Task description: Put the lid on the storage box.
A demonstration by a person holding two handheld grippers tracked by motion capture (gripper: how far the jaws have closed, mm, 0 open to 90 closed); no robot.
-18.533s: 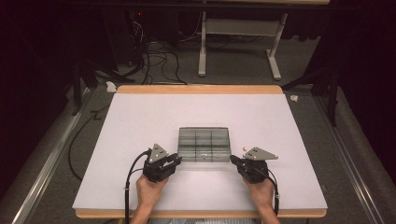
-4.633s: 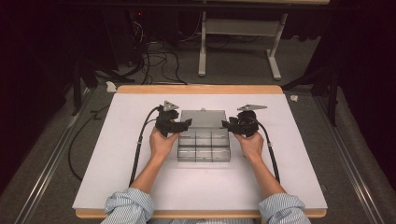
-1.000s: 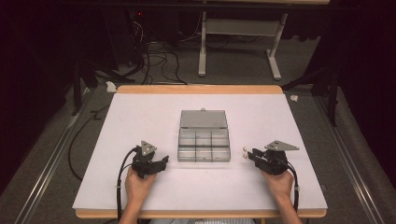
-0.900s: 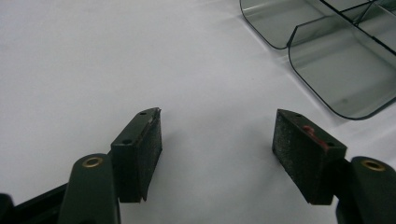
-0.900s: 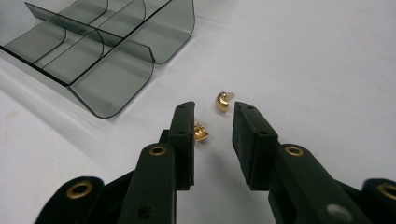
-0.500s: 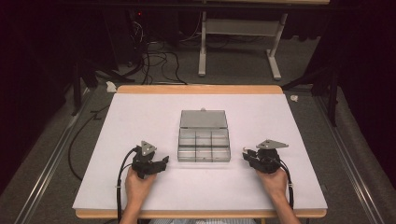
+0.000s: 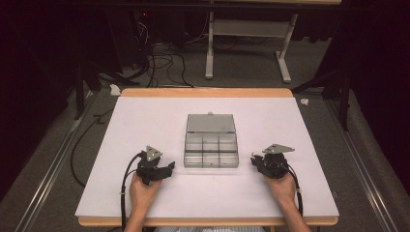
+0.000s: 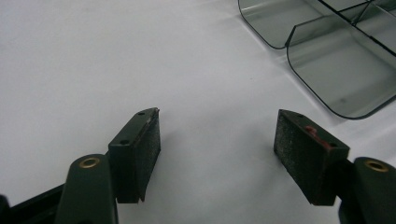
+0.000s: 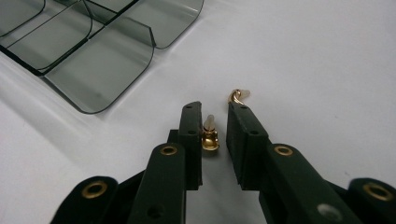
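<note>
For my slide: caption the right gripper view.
Right gripper closing around a small gold hook; a second lies beside the jaw tip.

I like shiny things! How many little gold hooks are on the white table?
2. One small gold metal hook lies between the right gripper's closing jaws. The other gold hook lies just beyond its right-hand jaw tip, on the white table. More may be hidden.

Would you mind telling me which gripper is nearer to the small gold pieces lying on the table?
Right. The right gripper has one gold piece between its narrowed jaws and another gold piece just past its fingertips. The left gripper sits across the compartment box, jaws open over bare table.
</note>
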